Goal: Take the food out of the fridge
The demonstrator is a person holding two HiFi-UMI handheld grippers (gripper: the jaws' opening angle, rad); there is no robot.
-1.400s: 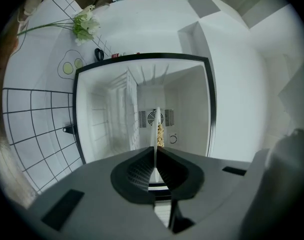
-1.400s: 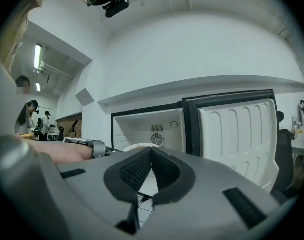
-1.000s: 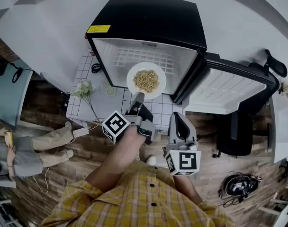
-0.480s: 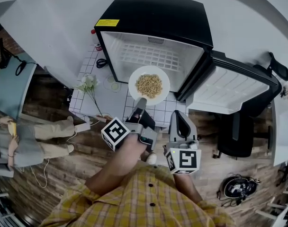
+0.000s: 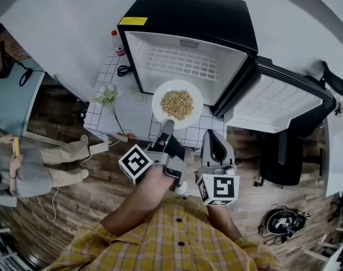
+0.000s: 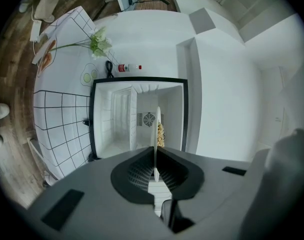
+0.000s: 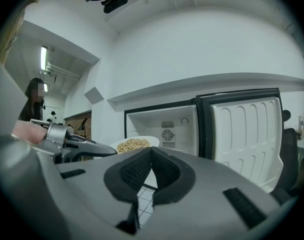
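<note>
Left gripper: the left gripper (image 5: 166, 127) has its jaws clamped on the near rim of the plate (image 5: 158, 98). In the left gripper view the plate shows edge-on between them.
Right gripper: the right gripper (image 5: 211, 138) hangs just right of the left one. Its jaws are together with nothing between them.
Food: the food (image 5: 177, 104) is a pale heap in the middle of the plate. The plate is held level in front of the open fridge (image 5: 188, 16), over the far part of the tiled table (image 5: 112, 126).
Done: the fridge door (image 5: 278, 103) is swung wide to the right, and the plate looks to be outside the fridge, or right at its mouth.
Left: the plate is not yet set down, and the table below seems the likely spot. The door is open.
Hard to make out: grains or short noodles, I cannot tell which.
Hidden: the plate covers the lower front of the fridge in the head view. The shelf that shows looks bare.
Cut off: a seated person at the far left edge is only partly in view.
</note>
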